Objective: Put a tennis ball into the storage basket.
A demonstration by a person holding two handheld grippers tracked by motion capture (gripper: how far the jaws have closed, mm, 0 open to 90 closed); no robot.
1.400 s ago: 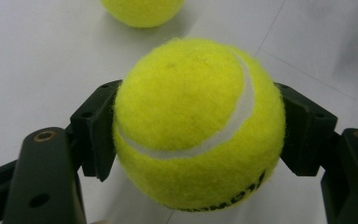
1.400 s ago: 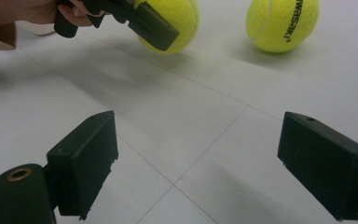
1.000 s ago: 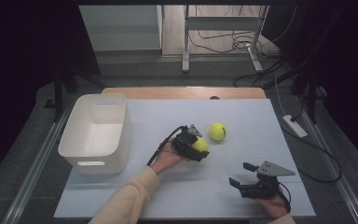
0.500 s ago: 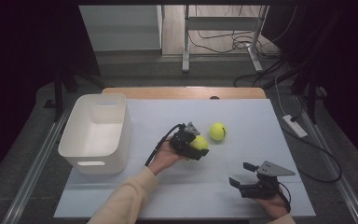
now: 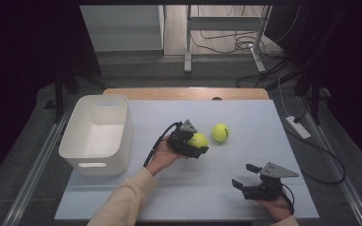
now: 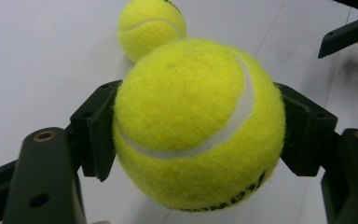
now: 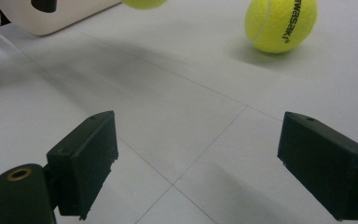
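My left gripper [image 5: 199, 143] is shut on a yellow tennis ball [image 5: 198, 139] and holds it above the middle of the white table; its jaws press the ball [image 6: 198, 123] from both sides. A second tennis ball [image 5: 220, 132] lies on the table just right of it, seen behind the held one [image 6: 151, 27] in the left gripper view and at the top right [image 7: 280, 24] in the right gripper view. My right gripper [image 5: 245, 175] rests near the table's front right, open, nothing between its jaws [image 7: 196, 163].
A white plastic bin [image 5: 97, 133] stands at the table's left, open-topped with handle slots. A wooden strip [image 5: 184, 93] runs along the far edge. A power strip [image 5: 298, 126] and cables lie on the floor to the right.
My left gripper with the ball has shifted slightly left, away from the second ball. The right gripper has not moved.
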